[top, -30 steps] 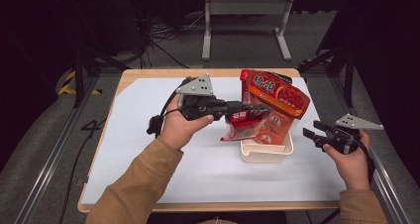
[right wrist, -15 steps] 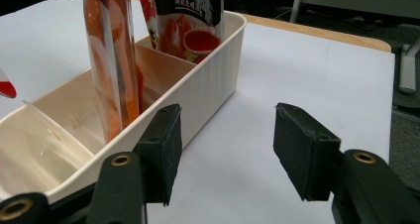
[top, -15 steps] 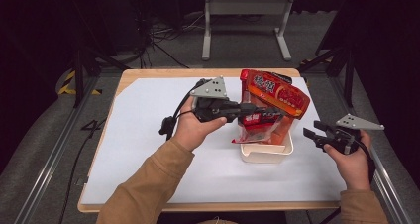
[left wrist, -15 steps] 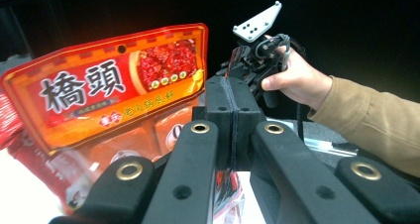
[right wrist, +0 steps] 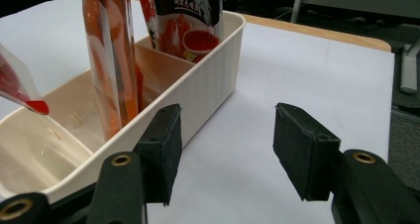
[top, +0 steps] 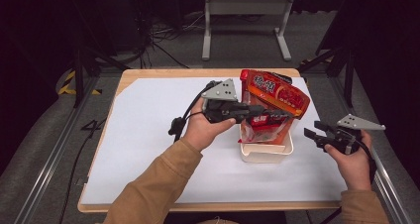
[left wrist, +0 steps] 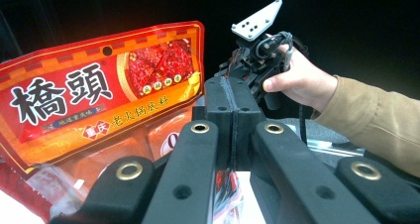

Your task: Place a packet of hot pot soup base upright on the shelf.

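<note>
**Left jaws pinch a pouch over the bin**

Your left gripper (top: 277, 116) has its jaws pressed together on a clear sauce pouch (top: 260, 130) with red contents, holding it above the white bin (top: 265, 153). From the bin's middle, that gripper comes in from nine o'clock. A large red-and-orange hotpot bag (top: 275, 92) stands at the bin's twelve o'clock end, upright and leaning slightly. In the left gripper view the bag (left wrist: 99, 92) rises just beside the closed jaws. Your right gripper (top: 317, 134) waits at three o'clock of the bin, apart from it, jaws spread with nothing between them. In the right gripper view, packets stand in the bin's (right wrist: 208, 83) compartments.
</note>
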The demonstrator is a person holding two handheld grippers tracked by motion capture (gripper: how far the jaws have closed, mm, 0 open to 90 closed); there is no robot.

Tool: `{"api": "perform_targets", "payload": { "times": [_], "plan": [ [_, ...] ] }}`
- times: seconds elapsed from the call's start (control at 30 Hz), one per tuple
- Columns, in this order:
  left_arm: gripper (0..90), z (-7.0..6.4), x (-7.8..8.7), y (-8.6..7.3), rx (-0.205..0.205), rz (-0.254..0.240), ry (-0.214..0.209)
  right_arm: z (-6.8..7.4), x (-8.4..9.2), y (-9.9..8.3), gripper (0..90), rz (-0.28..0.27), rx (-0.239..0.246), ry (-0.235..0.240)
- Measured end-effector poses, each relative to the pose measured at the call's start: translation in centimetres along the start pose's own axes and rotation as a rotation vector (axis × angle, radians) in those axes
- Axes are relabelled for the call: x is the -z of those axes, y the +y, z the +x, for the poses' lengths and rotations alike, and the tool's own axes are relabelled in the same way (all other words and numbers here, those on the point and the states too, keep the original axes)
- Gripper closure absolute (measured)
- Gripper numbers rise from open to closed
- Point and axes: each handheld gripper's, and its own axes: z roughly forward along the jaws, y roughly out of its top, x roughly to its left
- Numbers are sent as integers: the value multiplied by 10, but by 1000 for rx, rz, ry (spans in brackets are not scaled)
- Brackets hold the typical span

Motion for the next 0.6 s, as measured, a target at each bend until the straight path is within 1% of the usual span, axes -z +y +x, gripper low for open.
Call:
{"api": "perform_targets", "payload": {
  "times": [0.17,0.27,0.3,0.37,0.43,0.53,0.6],
  "plan": [
    [900,2,-6,-1,-1,-6,-2,0,-1,0,446,0,2,-1],
    [900,1,-11,-3,-3,-3,-12,0,-1,-1,446,2,2,0],
    [900,1,-13,-3,-4,-1,-16,-1,-1,-1,446,3,2,0],
    [900,1,-17,-5,-18,15,-23,-1,-1,-1,445,5,2,1],
    [900,0,-21,-6,-20,22,-25,-2,-1,-2,445,6,1,3],
    [900,0,-24,-8,-11,19,-33,-2,-1,-2,446,7,-1,3],
    [900,0,-26,-9,-12,19,-34,-2,-1,-2,445,7,1,4]
  ]
}}
